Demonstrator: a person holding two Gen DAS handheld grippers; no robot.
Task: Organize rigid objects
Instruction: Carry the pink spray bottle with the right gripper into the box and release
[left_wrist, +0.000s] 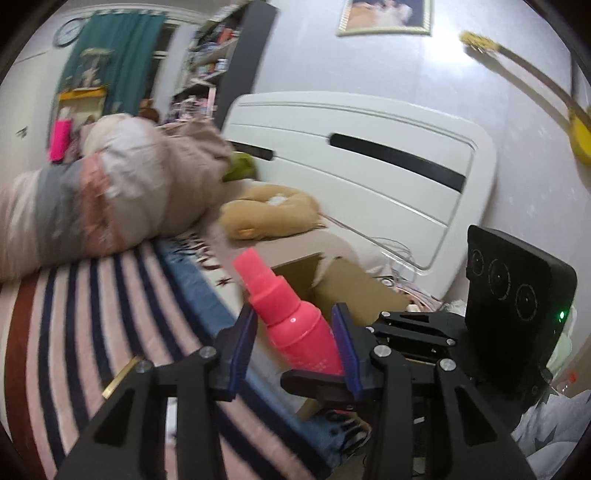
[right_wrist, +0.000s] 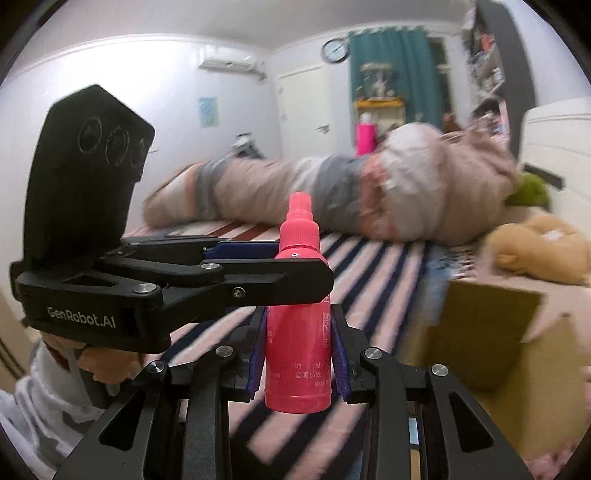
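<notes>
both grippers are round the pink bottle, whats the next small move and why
Probably finish closing the left gripper on the upper body of the pink bottle before the right gripper lets go. In the left wrist view a gap shows beside the left finger's pad, so that grip looks incomplete, while the right gripper's pads clamp the bottle's lower body. The open cardboard box sits nearby.

A white headboard (left_wrist: 369, 166) stands against a pale wall (left_wrist: 424, 74); a striped bed (left_wrist: 92, 314), teal curtain (right_wrist: 388, 62), round clock (right_wrist: 335, 50) and air conditioner (right_wrist: 229, 64) fill the room.
</notes>
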